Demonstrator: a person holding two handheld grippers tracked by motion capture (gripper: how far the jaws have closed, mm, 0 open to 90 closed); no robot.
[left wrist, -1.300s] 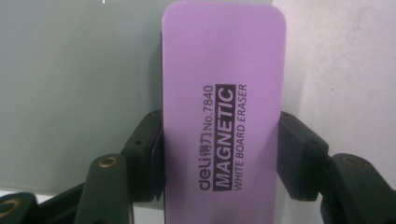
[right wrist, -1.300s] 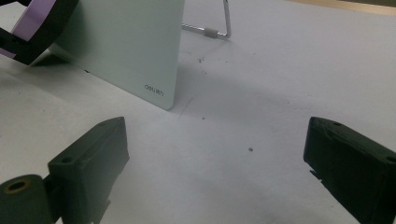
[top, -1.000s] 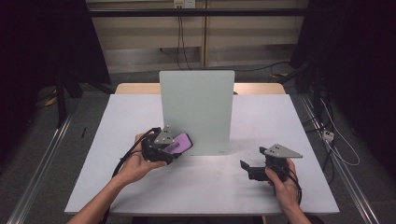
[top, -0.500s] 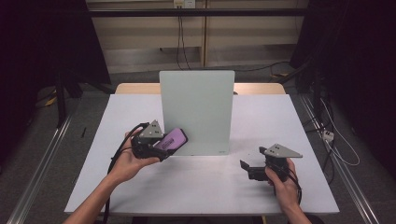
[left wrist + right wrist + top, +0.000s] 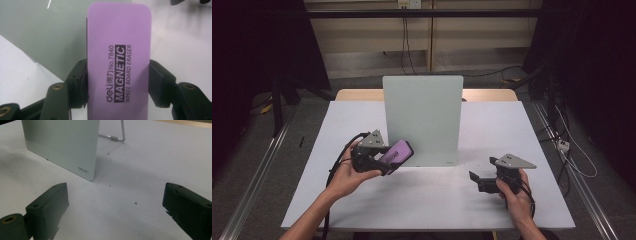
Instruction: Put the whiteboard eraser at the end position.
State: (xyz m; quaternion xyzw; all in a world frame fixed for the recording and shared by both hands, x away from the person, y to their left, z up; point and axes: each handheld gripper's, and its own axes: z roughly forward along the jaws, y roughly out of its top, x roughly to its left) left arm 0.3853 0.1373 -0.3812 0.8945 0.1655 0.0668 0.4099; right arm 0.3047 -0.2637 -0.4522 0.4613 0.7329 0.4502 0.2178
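My left gripper is shut on a purple whiteboard eraser, held above the table just left of the upright whiteboard. In the left gripper view the eraser stands lengthwise between the two black pads, its label reading "MAGNETIC WHITE BOARD ERASER", with the board behind at the left. My right gripper rests low on the table at the right, open. In the right gripper view its jaws stand wide apart around bare table, and the board's lower corner lies ahead.
The white table carries the board, which leans on a wire stand at its back. Cables trail from the left gripper across the table. Dark floor and rails surround the table.
My left gripper has drawn the eraser back to the left, away from the board's face, and tilted it. The right gripper has stayed put.
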